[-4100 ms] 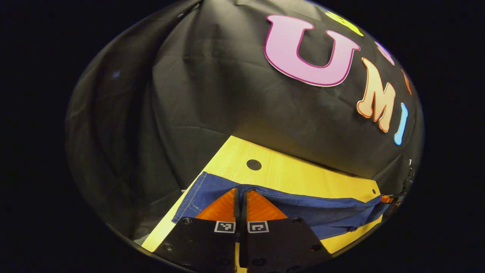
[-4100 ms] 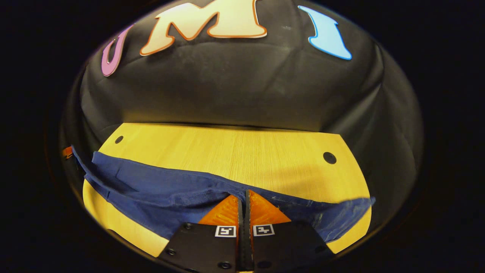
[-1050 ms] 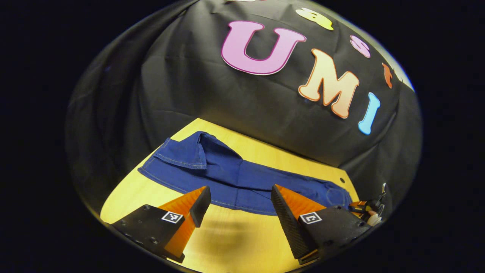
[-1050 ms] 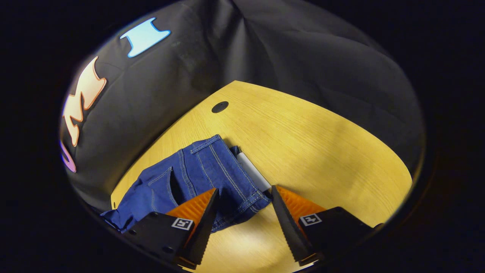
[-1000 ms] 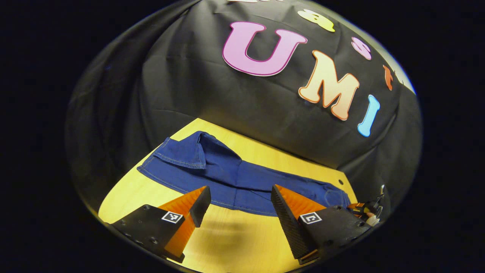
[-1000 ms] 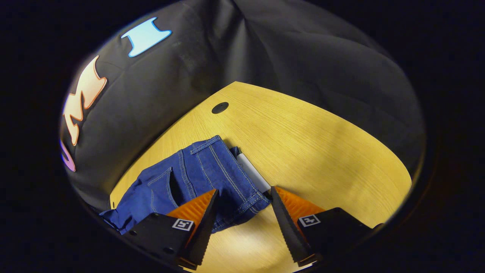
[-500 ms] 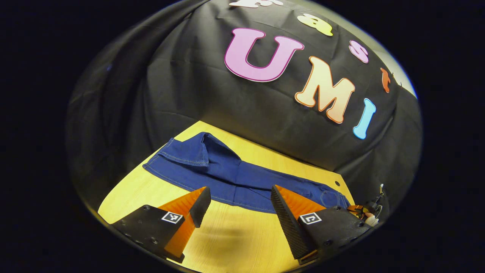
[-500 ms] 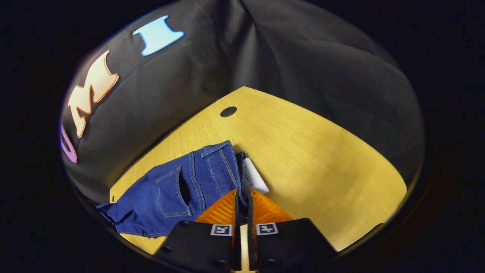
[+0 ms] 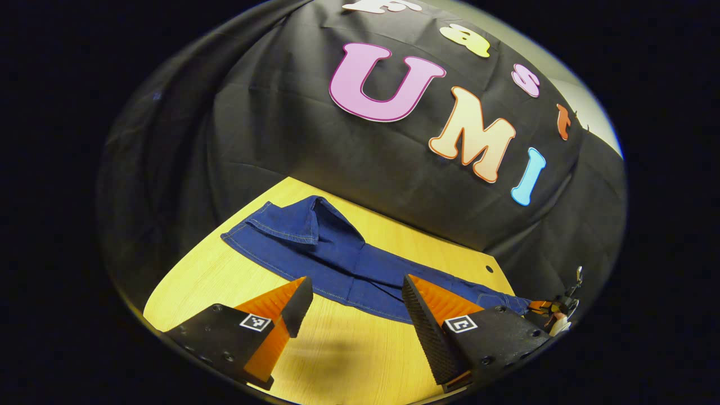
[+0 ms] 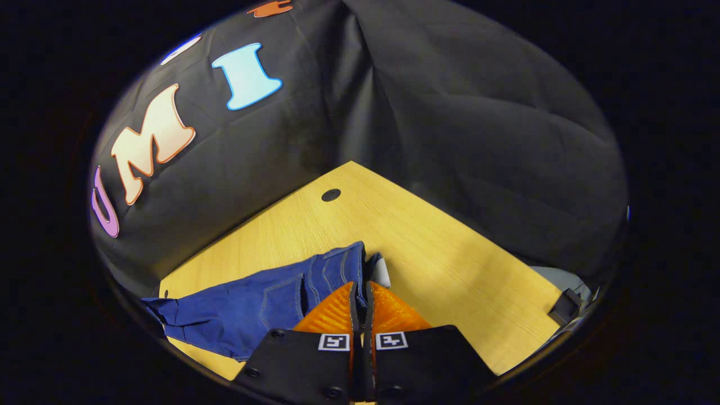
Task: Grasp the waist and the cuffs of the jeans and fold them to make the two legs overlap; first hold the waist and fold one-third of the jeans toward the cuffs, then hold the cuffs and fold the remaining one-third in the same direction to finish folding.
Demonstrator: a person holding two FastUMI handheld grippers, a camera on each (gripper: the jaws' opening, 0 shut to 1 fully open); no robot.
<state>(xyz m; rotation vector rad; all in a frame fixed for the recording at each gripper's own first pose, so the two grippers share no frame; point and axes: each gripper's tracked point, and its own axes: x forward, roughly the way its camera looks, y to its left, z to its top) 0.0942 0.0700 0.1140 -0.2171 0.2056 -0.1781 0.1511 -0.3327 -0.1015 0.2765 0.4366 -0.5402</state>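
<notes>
Item: jeans [image 9: 337,264] lengthwise on table [image 10: 450,253], legs overlapped; right gripper [image 10: 360,295], spread a second ago, now clenched on waist [image 10: 343,264] at its twelve o'clock; left gripper [image 9: 354,292] spread, holding nothing; first third-fold looks imminent.

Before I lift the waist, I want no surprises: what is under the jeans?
Under the jeans lies the wooden table. A white tag peeks out beside the waist near the right tongs. Whatever else lies beneath is covered.

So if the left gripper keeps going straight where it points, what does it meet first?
Probably the jeans: their near hem edge lies on the table just beyond the open left gripper. Depth is hard to judge here.
</notes>
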